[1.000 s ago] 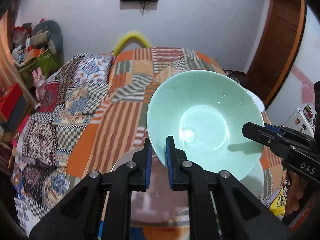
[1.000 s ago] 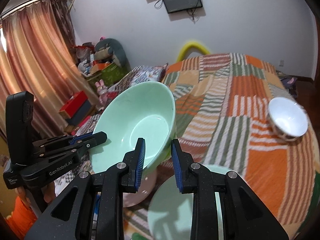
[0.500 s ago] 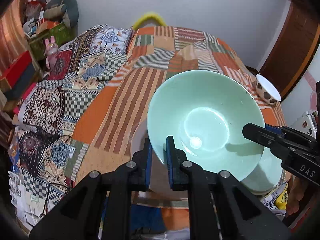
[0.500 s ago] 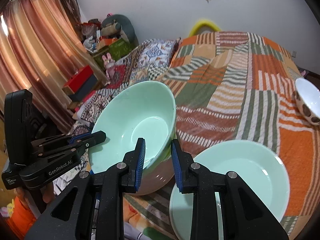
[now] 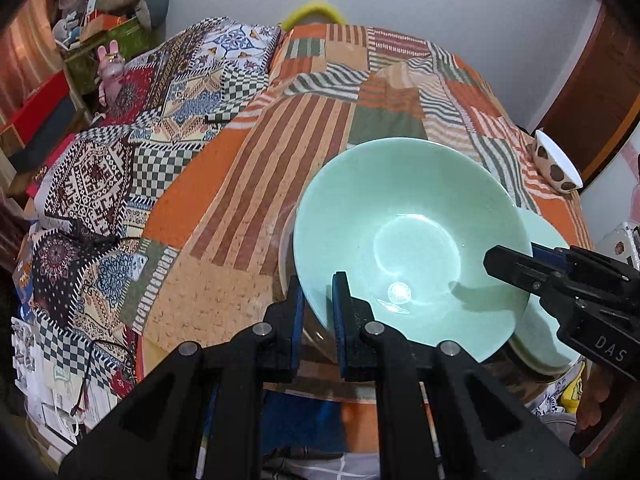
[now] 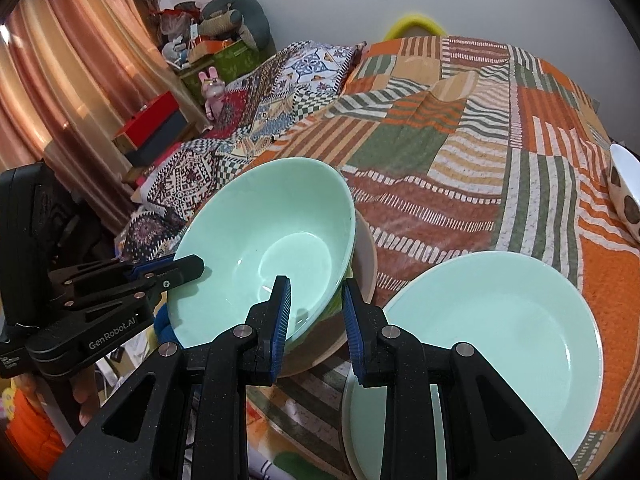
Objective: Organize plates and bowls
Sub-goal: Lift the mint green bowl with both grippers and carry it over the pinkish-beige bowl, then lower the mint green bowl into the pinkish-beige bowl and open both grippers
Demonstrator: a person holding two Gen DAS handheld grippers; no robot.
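Observation:
A mint green bowl (image 5: 408, 240) hangs between both grippers, just above a beige bowl (image 6: 366, 256) on the quilted bed. My left gripper (image 5: 317, 312) is shut on the green bowl's near rim; it shows in the right wrist view (image 6: 168, 270) at the bowl's left rim. My right gripper (image 6: 316, 312) is shut on the green bowl's (image 6: 264, 252) right rim; it shows in the left wrist view (image 5: 516, 264) at the right. A mint green plate (image 6: 496, 340) lies to the right of the bowls.
A white bowl with brown spots (image 5: 554, 162) sits at the bed's right edge, also in the right wrist view (image 6: 626, 196). The patchwork quilt (image 5: 312, 128) covers the bed. Boxes and soft toys (image 6: 208, 60) stand by the curtain at the left.
Both grippers have come down and tilted toward the bed with the green bowl. The bowl is now lower, close over the beige bowl, beside the green plate.

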